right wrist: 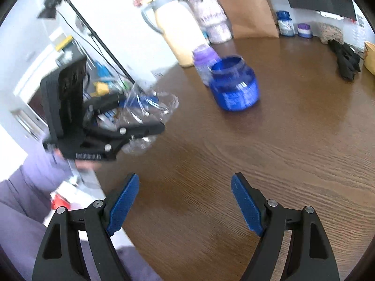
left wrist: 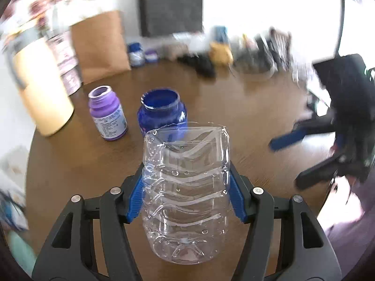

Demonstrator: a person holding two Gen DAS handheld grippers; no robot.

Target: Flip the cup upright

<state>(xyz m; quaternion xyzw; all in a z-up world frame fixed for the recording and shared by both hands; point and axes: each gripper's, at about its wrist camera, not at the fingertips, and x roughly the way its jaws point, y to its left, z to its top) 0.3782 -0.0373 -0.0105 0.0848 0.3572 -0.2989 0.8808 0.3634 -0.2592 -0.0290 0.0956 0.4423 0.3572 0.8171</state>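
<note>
The cup is a clear ribbed plastic cup (left wrist: 186,187), cut from a bottle. My left gripper (left wrist: 186,175) is shut on its sides and holds it above the brown table, with the moulded base toward the camera and the cut open rim pointing away. In the right wrist view the cup (right wrist: 150,107) shows tilted in the left gripper (right wrist: 140,121) over the table's left edge. My right gripper (right wrist: 185,182) is open and empty, low over the table; it also shows in the left wrist view (left wrist: 293,154) at the right.
An open blue jar (left wrist: 161,110) and a purple bottle (left wrist: 107,114) stand just beyond the cup on the round wooden table (left wrist: 234,121). A cream jug (left wrist: 42,93), a paper bag (left wrist: 100,46), small jars and black gloves (right wrist: 345,58) line the far edge.
</note>
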